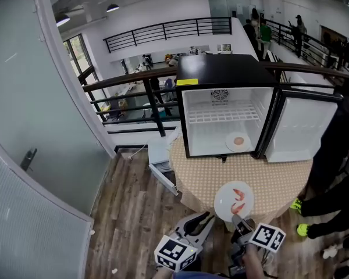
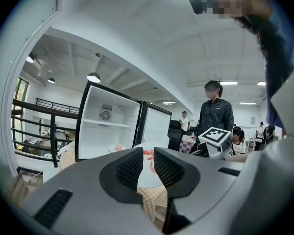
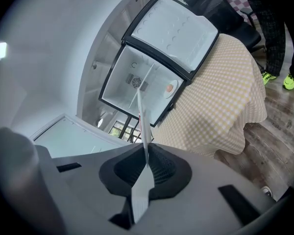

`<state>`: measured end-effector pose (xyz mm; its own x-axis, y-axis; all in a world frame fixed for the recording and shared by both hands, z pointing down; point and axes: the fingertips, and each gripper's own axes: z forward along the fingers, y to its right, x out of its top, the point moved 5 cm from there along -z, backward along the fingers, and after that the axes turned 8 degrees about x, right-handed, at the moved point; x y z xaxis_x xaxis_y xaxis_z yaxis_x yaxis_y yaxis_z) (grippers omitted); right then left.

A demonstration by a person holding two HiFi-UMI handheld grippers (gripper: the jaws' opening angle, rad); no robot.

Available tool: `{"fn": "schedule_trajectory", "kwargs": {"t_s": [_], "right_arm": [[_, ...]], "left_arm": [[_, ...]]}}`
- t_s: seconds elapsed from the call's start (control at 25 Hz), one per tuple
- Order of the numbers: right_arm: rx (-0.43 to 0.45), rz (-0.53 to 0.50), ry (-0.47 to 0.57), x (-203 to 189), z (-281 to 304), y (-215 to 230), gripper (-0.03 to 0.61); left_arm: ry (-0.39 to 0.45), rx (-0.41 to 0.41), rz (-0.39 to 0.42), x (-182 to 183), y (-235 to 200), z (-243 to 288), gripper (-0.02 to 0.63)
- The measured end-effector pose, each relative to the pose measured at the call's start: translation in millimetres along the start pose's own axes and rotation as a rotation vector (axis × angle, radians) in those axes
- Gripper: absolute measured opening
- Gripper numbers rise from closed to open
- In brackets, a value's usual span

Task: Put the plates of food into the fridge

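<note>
Pinching plate [image 1: 234, 199] rim, right gripper [image 1: 238, 220]; fridge [image 1: 221, 68] yellow sticker [image 1: 187, 81] print illegible.

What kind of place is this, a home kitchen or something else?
Probably not a home: more like the upper level of an open office. A black railing overlooks a lower floor, and a small fridge sits on a cloth-covered table.

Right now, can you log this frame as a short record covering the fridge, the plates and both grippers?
fridge: on the table, door open
plate in fridge: on the fridge floor, pale food on it
second plate: red food on it, at the table's near edge
right gripper: shut on the second plate's rim
left gripper: open, empty, left of the second plate
</note>
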<state>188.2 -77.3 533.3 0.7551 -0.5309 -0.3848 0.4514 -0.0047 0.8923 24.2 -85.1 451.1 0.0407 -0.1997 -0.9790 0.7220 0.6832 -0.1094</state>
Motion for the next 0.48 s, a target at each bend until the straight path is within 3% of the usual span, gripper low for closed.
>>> {"fn": "schedule_trajectory", "kwargs": {"t_s": [0.48], "right_arm": [[-0.043,0.000,0.063,32.8,109.3,-26.3,0.026]], "left_arm": [[0.010,-0.088,0.046,31.1,-108.2,49.0,0.069]]}}
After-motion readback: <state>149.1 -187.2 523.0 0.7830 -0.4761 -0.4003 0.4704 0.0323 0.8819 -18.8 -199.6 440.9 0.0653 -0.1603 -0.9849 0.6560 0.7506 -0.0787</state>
